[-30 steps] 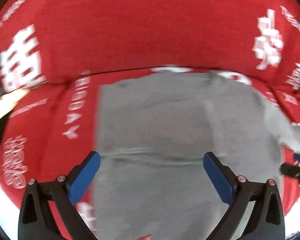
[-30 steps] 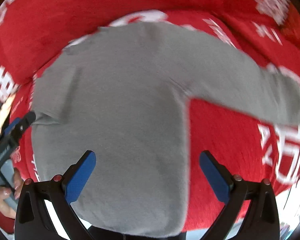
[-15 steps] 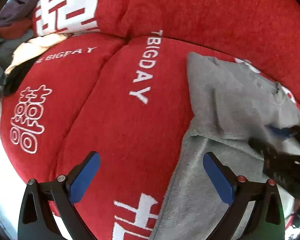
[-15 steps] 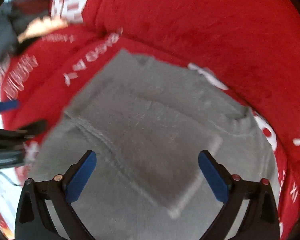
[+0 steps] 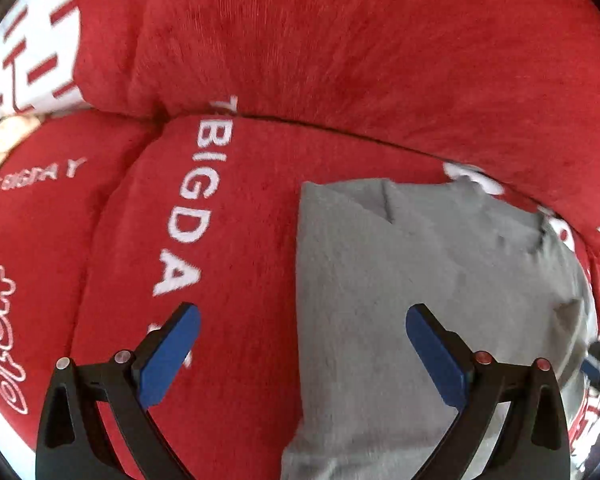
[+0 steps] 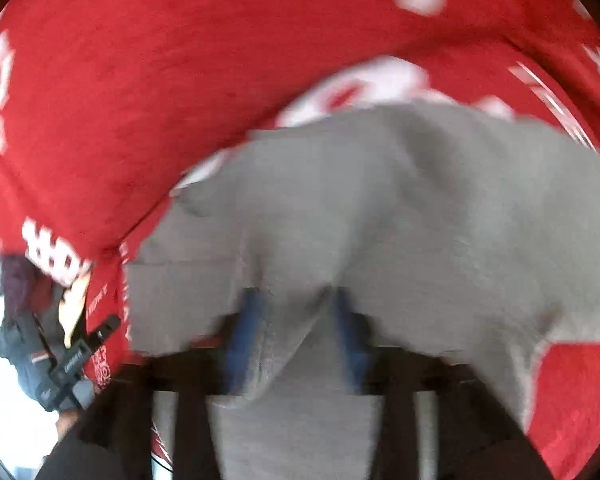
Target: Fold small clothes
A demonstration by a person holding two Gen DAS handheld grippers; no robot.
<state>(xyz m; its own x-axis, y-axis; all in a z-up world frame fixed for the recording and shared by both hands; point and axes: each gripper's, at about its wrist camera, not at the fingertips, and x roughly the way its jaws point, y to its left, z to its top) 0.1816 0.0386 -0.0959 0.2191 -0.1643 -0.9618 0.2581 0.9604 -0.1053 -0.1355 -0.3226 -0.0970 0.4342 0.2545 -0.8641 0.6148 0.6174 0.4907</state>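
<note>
Grey fleece, a small sweatshirt (image 5: pixel 420 280), lies on a red sofa cushion (image 5: pixel 240 240) printed with white lettering. In the left wrist view the sweatshirt fills the lower right of the cushion, its straight left edge running just right of the white "BIGDAY" print (image 5: pixel 188 208). The left gripper (image 5: pixel 300 340) hovers over that edge with its 2 blue fingers (image 5: pixel 172 352) spread wide and nothing between the pads; the left finger is over bare red cushion, the right one over grey cloth. Half a second ago the sweatshirt sat farther right of the print and smaller in this view, with the other gripper lying across it; now only a blurred dark tip of the right gripper (image 5: pixel 598 364) shows at the sweatshirt's far right edge. A pale cloth (image 5: pixel 0 136) peeks in at the cushion's far left.

In the right wrist view, heavily blurred, the sweatshirt (image 6: pixel 420 208) bunches upward from the cushion (image 6: pixel 140 100) toward the lens. The right gripper (image 6: pixel 296 328) has a gathered ridge of grey cloth between its 2 blue fingers (image 6: pixel 244 332), which stand much closer together than a second ago, when they were spread over flat cloth; the jaws are opening slightly, and blur hides whether the pads press the fabric. The left gripper (image 6: pixel 84 348) shows at the cushion's left edge, beside a dark garment pile (image 6: pixel 20 280).
</note>
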